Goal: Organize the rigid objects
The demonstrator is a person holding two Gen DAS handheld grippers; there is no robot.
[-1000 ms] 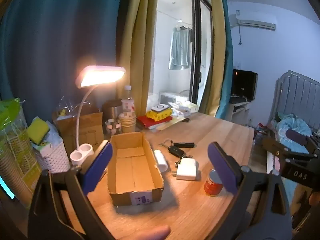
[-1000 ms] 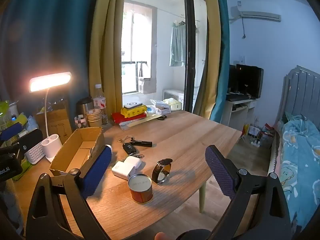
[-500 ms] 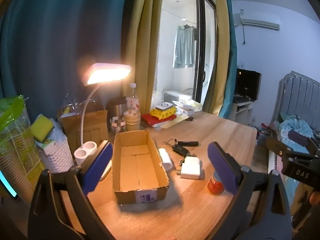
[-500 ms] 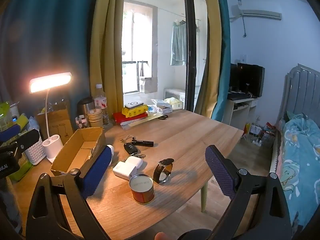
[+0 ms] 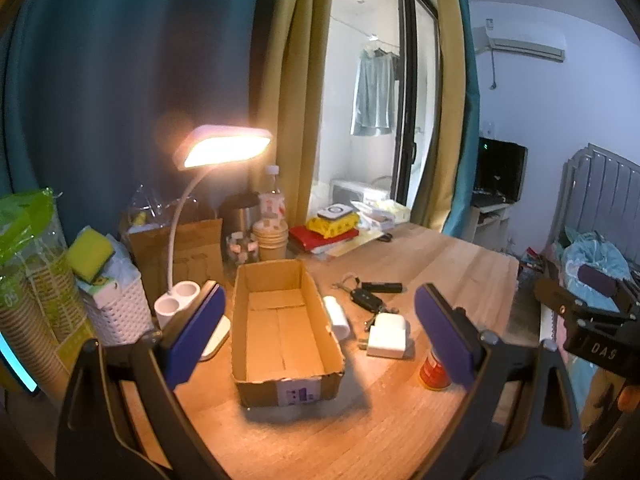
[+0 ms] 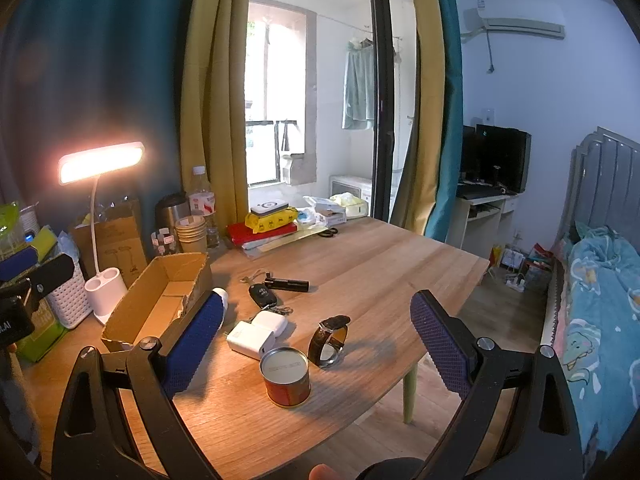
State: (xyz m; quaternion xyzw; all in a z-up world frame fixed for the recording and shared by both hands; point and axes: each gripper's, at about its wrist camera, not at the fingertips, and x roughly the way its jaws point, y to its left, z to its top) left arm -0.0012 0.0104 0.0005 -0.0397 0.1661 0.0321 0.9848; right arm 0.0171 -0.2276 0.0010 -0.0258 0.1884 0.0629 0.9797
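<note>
An empty open cardboard box [image 5: 282, 326] [image 6: 158, 300] lies on the wooden table [image 6: 368, 264]. To its right lie a white tube [image 5: 336, 316], a white charger [image 5: 388, 336] [image 6: 250, 338], a car key [image 5: 366, 298] [image 6: 262, 295], a black stick [image 6: 286, 284], a wristwatch [image 6: 330, 340] and a red tin can [image 6: 285, 376] [image 5: 432, 368]. My left gripper [image 5: 320, 340] is open and empty, above the box's near end. My right gripper [image 6: 316, 344] is open and empty, above the can and watch.
A lit desk lamp [image 5: 188, 216] with a white base, a white basket [image 5: 116, 308], paper cups [image 5: 272, 240] and a stack of books and packets [image 6: 268, 224] line the back of the table. The table's right edge [image 6: 448, 320] drops to the floor; a bed [image 6: 600, 300] stands right.
The left gripper has pulled back and risen a little, so the box and lamp sit more central. The right gripper has barely moved. Both stay open.
</note>
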